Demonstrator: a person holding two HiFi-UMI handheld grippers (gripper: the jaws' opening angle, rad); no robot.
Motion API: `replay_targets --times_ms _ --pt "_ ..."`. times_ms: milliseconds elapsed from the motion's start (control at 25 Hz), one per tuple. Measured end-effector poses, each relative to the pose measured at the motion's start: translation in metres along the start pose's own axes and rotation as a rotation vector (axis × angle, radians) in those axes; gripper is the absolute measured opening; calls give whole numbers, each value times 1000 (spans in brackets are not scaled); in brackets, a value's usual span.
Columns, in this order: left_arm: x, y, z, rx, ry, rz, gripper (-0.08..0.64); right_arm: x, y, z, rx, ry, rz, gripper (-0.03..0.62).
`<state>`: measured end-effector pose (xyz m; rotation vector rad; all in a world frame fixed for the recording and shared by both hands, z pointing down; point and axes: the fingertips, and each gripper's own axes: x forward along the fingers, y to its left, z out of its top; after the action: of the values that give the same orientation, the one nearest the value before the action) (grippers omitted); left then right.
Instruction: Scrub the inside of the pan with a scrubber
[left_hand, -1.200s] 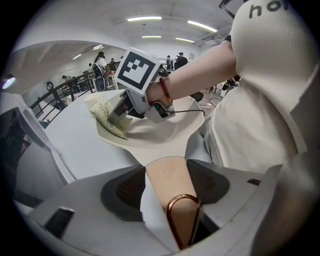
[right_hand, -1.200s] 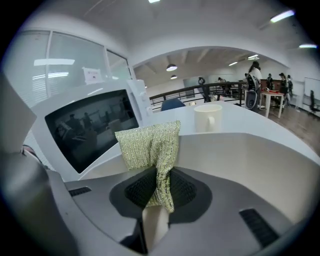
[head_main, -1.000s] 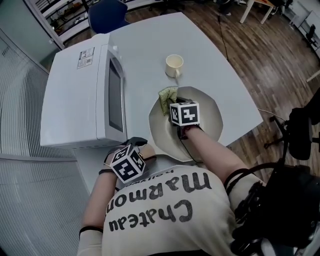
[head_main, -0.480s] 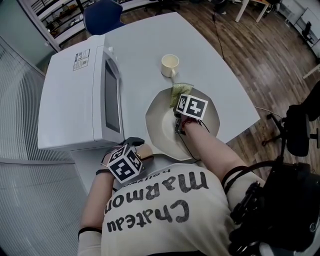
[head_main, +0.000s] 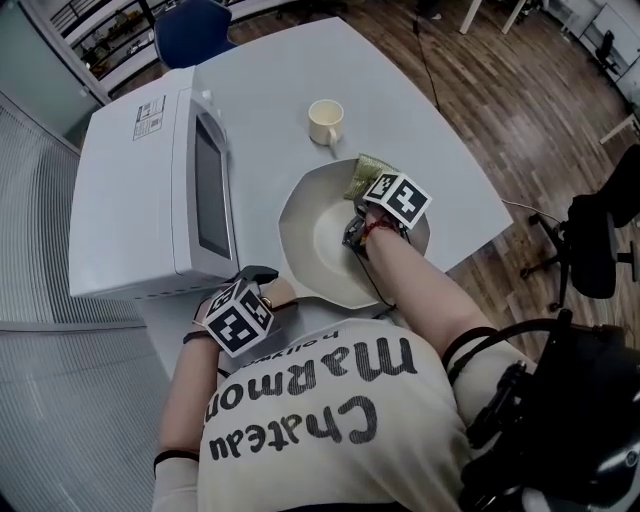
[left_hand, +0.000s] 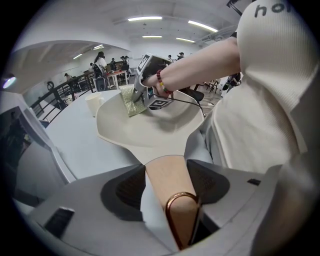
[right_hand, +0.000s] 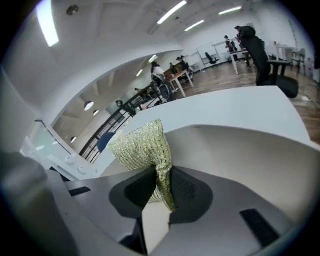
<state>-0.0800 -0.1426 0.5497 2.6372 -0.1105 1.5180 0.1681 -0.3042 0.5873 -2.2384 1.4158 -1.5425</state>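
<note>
With left gripper (left_hand: 169, 169) clamped on handle (left_hand: 172, 200) and right gripper (right_hand: 159, 185) pinching scrubber (right_hand: 140, 145), press flat, sweeping pan's (head_main: 310, 238) far rim inward.

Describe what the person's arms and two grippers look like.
The left gripper and right gripper are grey with dark textured pads. White cubes with black square markers top them: left cube, right cube. The person wears a cream short-sleeved T-shirt with dark lettering and a red bead bracelet on the right wrist; a thin dark cable follows that forearm.
</note>
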Motion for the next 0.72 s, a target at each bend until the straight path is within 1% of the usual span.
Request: replay_targets --times_ms 160,400,480,520,560,600,680,720 --pt "-1 -1 0 -5 8 5 272 -11 -17 2 124 -18 -34 64" --pt "0 -2 2 1 19 12 268 -26 -42 4 343 -44 -42 64" --pt "0 -2 1 -7 16 17 267 -28 -47 3 406 -48 -25 64" --pt "-1 -2 2 -9 16 20 265 -28 -45 2 419 -38 5 64" --pt "-1 -2 2 -10 17 23 265 -28 -37 0 412 -16 56 64" --pt "-1 -2 2 -11 19 24 265 -29 -24 -3 380 19 128 64" --pt "-1 -2 2 -17 18 25 265 -37 17 -15 263 129 324 64" --pt "-1 -2 2 -21 15 23 265 -44 40 -26 202 209 439 64"
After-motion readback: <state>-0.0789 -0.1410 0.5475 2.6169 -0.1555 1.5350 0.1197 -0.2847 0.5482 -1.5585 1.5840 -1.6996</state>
